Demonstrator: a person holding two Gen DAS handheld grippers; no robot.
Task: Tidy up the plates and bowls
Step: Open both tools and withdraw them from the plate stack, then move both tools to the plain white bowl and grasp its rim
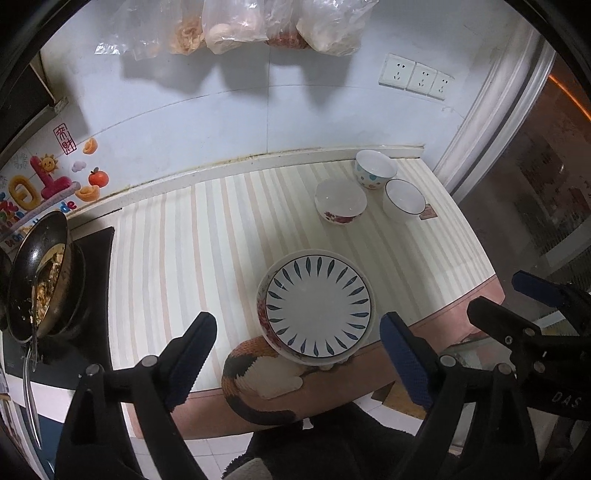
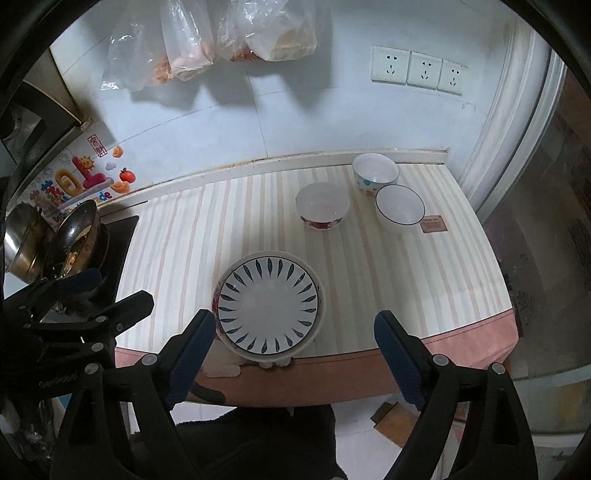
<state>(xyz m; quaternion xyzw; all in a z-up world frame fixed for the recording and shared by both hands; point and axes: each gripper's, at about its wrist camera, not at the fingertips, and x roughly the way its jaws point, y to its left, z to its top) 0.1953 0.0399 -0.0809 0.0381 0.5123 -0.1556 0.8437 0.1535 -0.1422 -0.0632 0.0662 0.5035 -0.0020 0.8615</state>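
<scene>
A white plate with blue leaf marks [image 1: 317,304] [image 2: 267,304] lies on top of a floral-rimmed plate [image 1: 263,314] at the counter's front edge. Three bowls stand at the back right: a red-flower bowl [image 1: 340,201] [image 2: 322,207], a dotted bowl [image 1: 375,169] [image 2: 375,173] and a dark-rimmed white bowl [image 1: 404,199] [image 2: 399,212]. My left gripper [image 1: 299,354] is open and empty, held in front of the counter edge below the plates. My right gripper [image 2: 295,350] is open and empty at the same edge; it also shows in the left wrist view [image 1: 524,306].
A striped counter [image 1: 207,236] [image 2: 424,280] carries the dishes. A dirty pan [image 1: 38,277] [image 2: 75,240] sits on a black hob at the left. A calico cat [image 1: 258,373] sits below the counter edge. Plastic bags [image 1: 236,22] hang on the wall; sockets [image 2: 417,70] are at right.
</scene>
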